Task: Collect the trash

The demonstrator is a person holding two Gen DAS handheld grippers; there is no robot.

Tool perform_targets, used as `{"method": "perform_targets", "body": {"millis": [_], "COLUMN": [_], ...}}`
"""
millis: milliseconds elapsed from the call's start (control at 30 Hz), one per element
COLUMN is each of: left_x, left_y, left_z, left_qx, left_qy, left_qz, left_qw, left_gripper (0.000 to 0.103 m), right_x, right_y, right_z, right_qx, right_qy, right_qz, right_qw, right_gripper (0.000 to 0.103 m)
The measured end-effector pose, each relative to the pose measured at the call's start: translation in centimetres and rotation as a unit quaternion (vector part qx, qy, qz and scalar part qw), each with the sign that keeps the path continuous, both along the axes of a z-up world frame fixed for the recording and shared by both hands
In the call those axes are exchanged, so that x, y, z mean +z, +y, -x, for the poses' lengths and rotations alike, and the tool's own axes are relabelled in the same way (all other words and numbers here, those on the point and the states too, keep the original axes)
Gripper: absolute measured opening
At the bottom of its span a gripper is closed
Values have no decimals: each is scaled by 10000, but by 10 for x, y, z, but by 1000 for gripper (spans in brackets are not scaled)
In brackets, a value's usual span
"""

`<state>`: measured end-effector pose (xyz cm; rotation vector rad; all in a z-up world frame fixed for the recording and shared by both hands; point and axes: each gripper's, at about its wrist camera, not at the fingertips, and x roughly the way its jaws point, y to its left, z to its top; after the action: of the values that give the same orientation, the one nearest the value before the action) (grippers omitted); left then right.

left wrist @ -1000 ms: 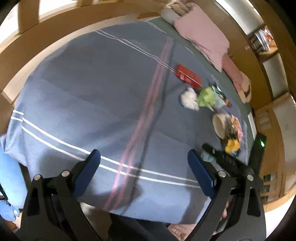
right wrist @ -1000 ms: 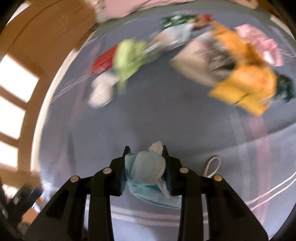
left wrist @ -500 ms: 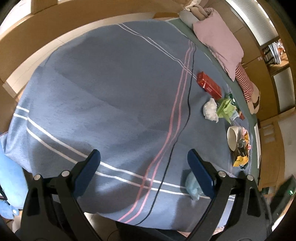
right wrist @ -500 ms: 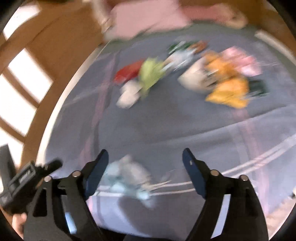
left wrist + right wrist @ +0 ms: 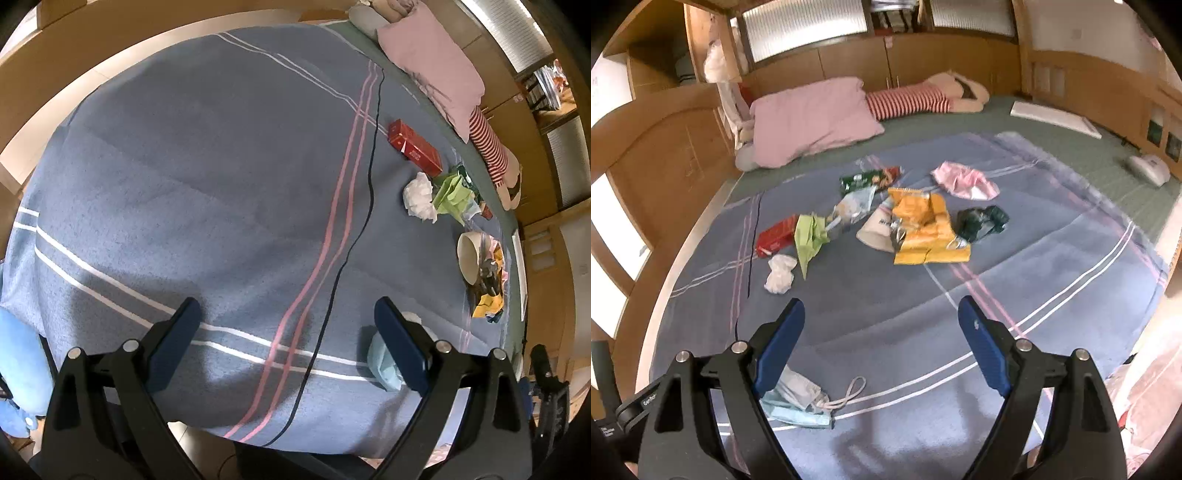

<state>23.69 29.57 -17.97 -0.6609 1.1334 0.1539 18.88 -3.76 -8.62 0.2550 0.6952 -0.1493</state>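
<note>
Lying crumpled on the blue striped blanket (image 5: 1052, 266), the light-blue face mask (image 5: 798, 400) sat just beside the right gripper (image 5: 881, 332), whose jaws, like the left gripper's (image 5: 288, 334), stood spread and empty.

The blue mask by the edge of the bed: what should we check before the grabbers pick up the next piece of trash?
1. Right gripper open and empty: ok.
2. Left gripper open and empty: ok.
3. Blue mask lying free on the blanket, no pads on it: ok.
4. White tissue reachable, nothing on top: ok.
5. Trash bag or bin ready: cannot tell, none in view.
</note>
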Motion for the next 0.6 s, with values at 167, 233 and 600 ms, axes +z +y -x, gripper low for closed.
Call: {"method": "perform_targets", "body": {"millis": [167, 233, 600], "left_x": [0, 2, 13], "left_y": [-5, -6, -58], "left_z": [-2, -2, -13], "left_qx": [-108, -142, -1034], "left_qy": [-36, -102, -773], "left_qz": [0, 54, 472], "left_qw": [9999, 9998, 9905], "left_gripper": [95, 95, 95], "right_x": [4, 6, 10], "right_y": [7, 6, -12], "right_z": [0, 1, 9], "right_qx": [23, -4, -338], "right_qy": [-117, -144, -280], "right_qz": [181, 221, 126], "right_qw": [9998, 9997, 9990], "right_gripper": [84, 84, 84]}}
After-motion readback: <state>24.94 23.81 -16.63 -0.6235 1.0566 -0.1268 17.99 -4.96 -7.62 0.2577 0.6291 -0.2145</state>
